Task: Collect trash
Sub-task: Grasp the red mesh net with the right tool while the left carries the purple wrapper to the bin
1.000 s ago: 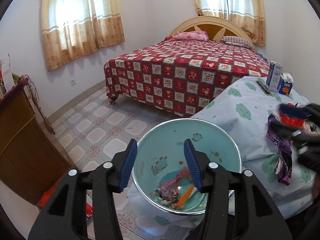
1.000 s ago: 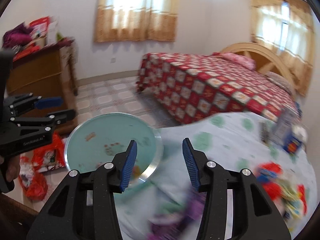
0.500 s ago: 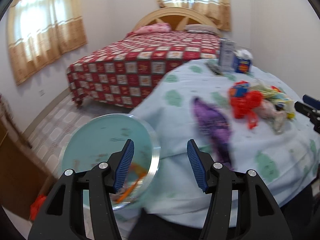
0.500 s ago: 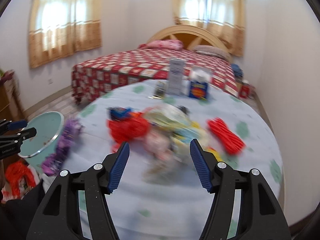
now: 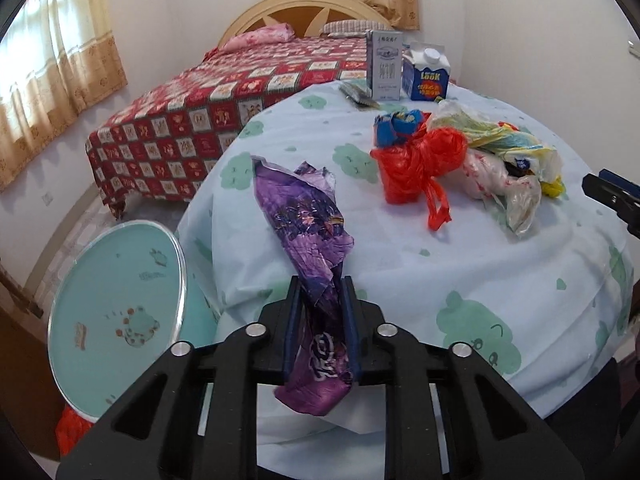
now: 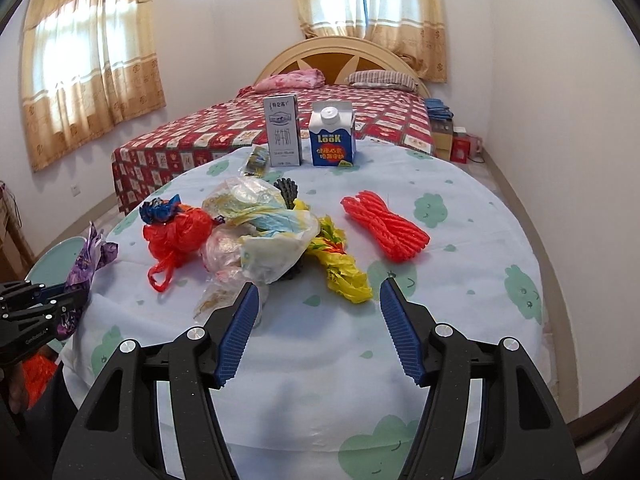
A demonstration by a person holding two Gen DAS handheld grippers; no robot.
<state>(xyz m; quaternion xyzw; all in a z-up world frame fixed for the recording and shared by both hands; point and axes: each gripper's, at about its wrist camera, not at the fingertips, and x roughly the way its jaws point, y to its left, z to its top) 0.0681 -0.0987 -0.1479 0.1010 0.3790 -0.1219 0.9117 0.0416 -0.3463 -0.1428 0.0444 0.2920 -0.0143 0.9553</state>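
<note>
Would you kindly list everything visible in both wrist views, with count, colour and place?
Crinkled foil wrapper: one, purple, table's near left edge, between the left gripper's closing fingers.
Knotted plastic bag: one, red, table centre-left.
Clear and pale plastic bags: a heap, whitish, table centre.
Crumpled plastic bag: one, yellow, beside the heap.
Foam net sleeve: one, orange-red, table right.
Cartons: two, grey-white and blue, table's far edge.
Round bin: one, teal, floor left of table.
Table cloth: one, pale blue, green clouds.
Bed: one, red patchwork cover, behind.
Left gripper: black, closing on the wrapper.
Right gripper: black, open, empty.

Wrapper (image 5: 308,216) on table (image 5: 440,264) edge, bin (image 5: 116,304) left below, cartons (image 5: 426,74) behind
</note>
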